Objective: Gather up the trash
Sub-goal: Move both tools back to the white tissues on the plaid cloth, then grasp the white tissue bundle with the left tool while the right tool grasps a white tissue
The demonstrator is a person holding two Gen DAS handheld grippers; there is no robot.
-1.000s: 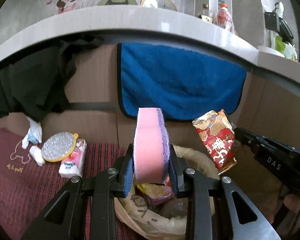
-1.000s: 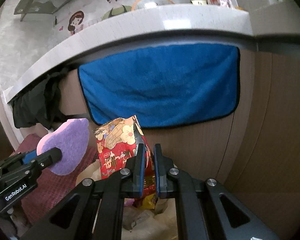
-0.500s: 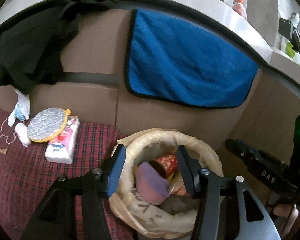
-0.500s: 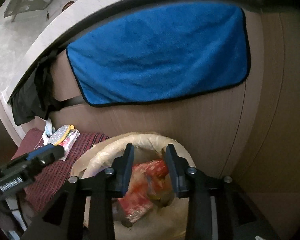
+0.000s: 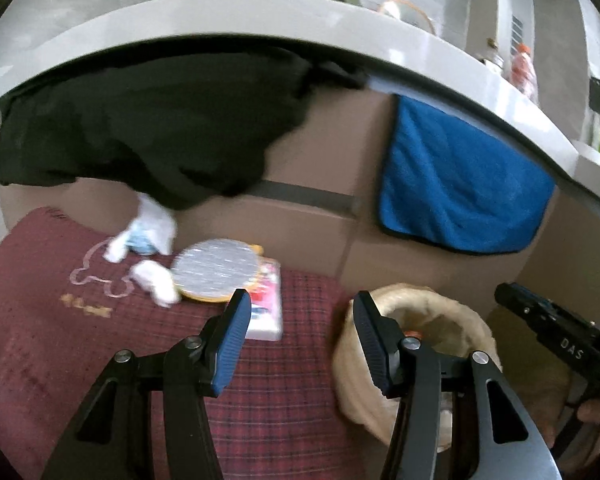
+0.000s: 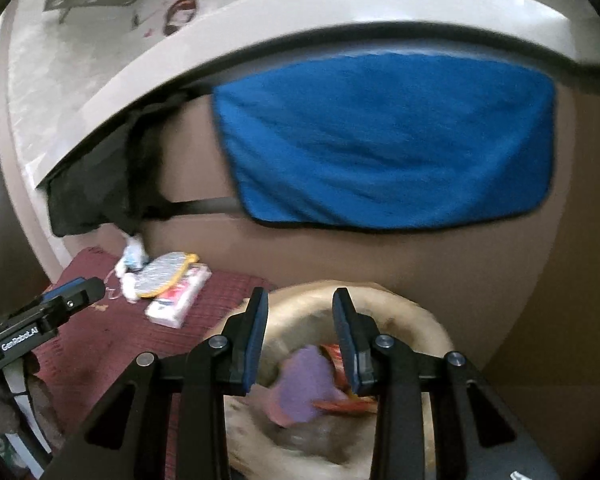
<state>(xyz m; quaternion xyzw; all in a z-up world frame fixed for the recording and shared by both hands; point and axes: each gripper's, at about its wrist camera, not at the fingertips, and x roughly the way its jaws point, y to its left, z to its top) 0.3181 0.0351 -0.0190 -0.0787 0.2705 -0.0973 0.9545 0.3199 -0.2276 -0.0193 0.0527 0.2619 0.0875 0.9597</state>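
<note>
A beige trash bag (image 6: 404,316) stands open on the floor beside a red plaid cloth (image 5: 284,396). Inside it lie a pink and purple sponge (image 6: 300,388) and a red snack wrapper (image 6: 340,398). My right gripper (image 6: 300,336) is open and empty, just above the bag's mouth. My left gripper (image 5: 298,344) is open and empty, over the cloth's right edge, left of the bag (image 5: 432,320). On the cloth lie a silver round pad (image 5: 216,270), a pink and white packet (image 5: 266,308) and white crumpled tissues (image 5: 156,284).
A blue towel (image 6: 384,144) and a black cloth (image 5: 140,128) hang from a grey counter edge over brown cabinet fronts. Bottles (image 5: 522,66) stand on the counter at the right. The right gripper's body (image 5: 560,344) shows at the left view's right edge.
Both grippers opened: the sponge and the red wrapper dropped into the bag. The left gripper has since swung left over the cloth; the right stays above the bag.
</note>
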